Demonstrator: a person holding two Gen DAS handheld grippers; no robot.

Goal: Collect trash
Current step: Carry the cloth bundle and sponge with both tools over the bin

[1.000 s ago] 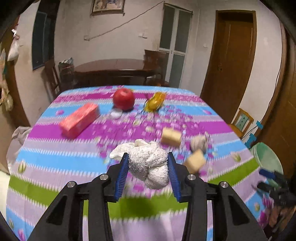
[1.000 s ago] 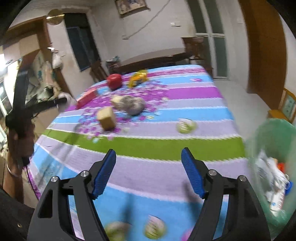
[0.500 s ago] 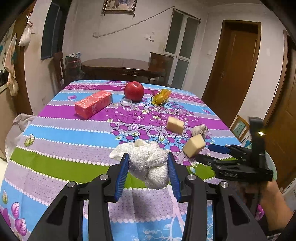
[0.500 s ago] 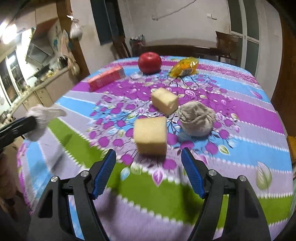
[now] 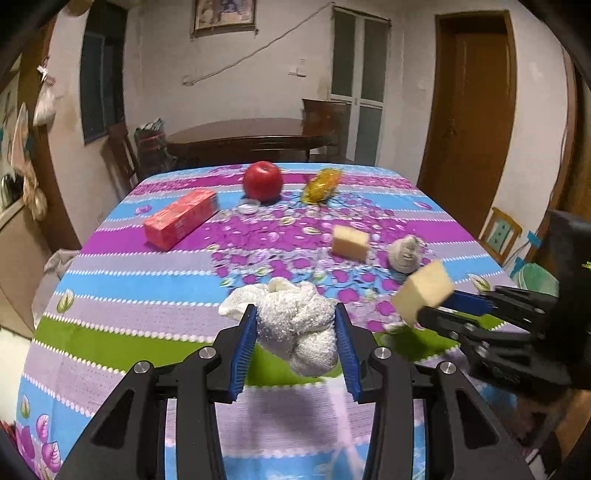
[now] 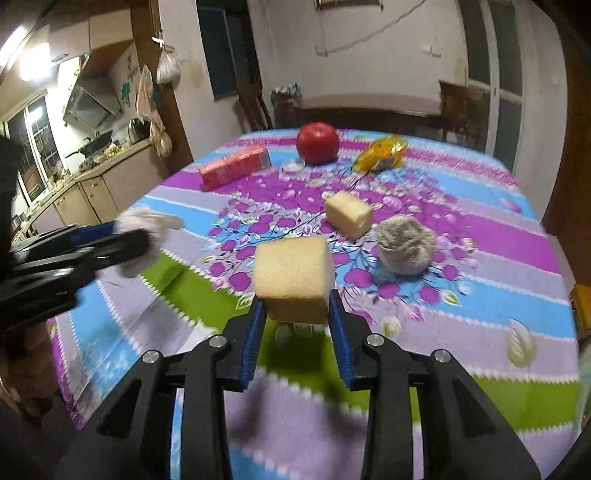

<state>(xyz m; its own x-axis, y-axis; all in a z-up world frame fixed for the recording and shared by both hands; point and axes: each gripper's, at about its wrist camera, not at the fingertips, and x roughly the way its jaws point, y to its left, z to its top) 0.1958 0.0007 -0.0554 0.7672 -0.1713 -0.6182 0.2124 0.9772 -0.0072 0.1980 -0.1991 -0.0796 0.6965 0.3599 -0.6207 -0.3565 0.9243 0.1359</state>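
no readable text, red box (image 5: 181,218) print too blurred to read, framed picture (image 5: 224,15) illegible

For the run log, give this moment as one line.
left gripper: shut on white crumpled cloth | right gripper: shut on yellow sponge block

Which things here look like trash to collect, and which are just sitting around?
Trash: white cloth wad in left gripper; sponge block in right gripper; second sponge; grey wad; yellow wrapper, probably.
Lying about: apple; red box.
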